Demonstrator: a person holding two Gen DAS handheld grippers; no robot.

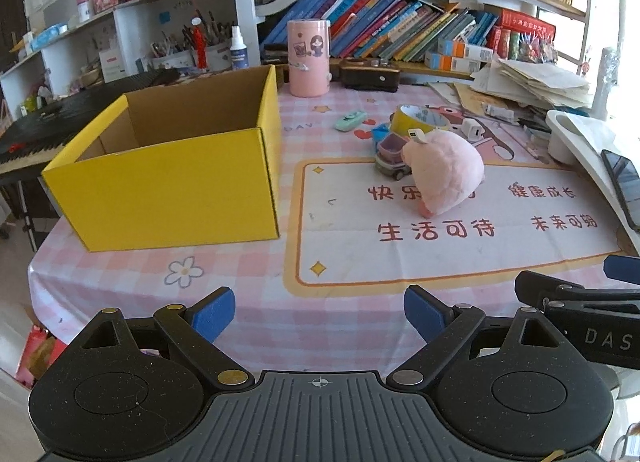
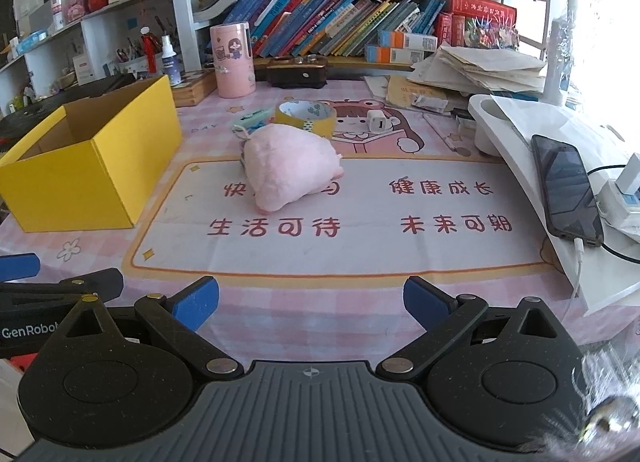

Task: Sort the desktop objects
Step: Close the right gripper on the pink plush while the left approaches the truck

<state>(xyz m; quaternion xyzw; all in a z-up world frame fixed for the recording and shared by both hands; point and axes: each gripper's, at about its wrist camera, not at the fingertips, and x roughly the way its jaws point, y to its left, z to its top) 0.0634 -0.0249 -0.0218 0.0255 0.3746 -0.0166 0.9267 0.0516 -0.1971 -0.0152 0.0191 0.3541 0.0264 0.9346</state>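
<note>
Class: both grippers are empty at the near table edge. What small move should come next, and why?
Probably ease the right gripper forward toward the pink plush. Its jaws are open, the plush lies nearest on the mat, and the yellow box stands open. The left gripper is open too.

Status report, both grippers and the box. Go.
Left gripper open, empty. Right gripper open, empty. Yellow box open, nothing visible inside. Pink plush unobstructed on mat.

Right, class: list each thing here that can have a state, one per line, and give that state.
Yellow box: open, nothing visible inside.
Pink plush: lying on the mat.
Tape roll: flat on the table.
Phone: screen dark, cable plugged in.
Left tongs: open, empty.
Right tongs: open, empty.
</note>
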